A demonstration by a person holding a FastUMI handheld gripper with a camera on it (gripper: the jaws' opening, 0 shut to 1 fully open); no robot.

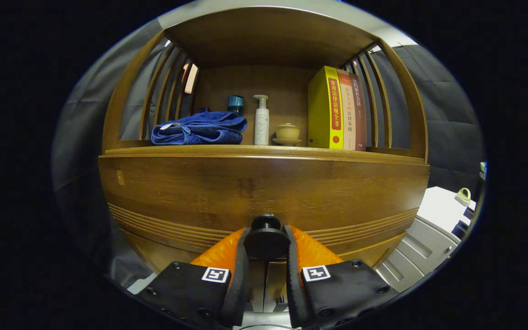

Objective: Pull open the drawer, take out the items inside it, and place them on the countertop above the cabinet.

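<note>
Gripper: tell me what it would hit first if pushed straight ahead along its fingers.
The gripper has the drawer's round knob between its fingers, seemingly gripped; pushed on, it would likely meet the wooden drawer front right behind.

Wooden drawer front with a round dark knob, clasped between the tool fingers

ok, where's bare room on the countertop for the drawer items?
Little. The countertop is crowded: blue towel, cup, pump bottle, lidded bowl, books. Free: narrow front lip, small gaps beside the bowl. Claw closed on the drawer knob.
</note>
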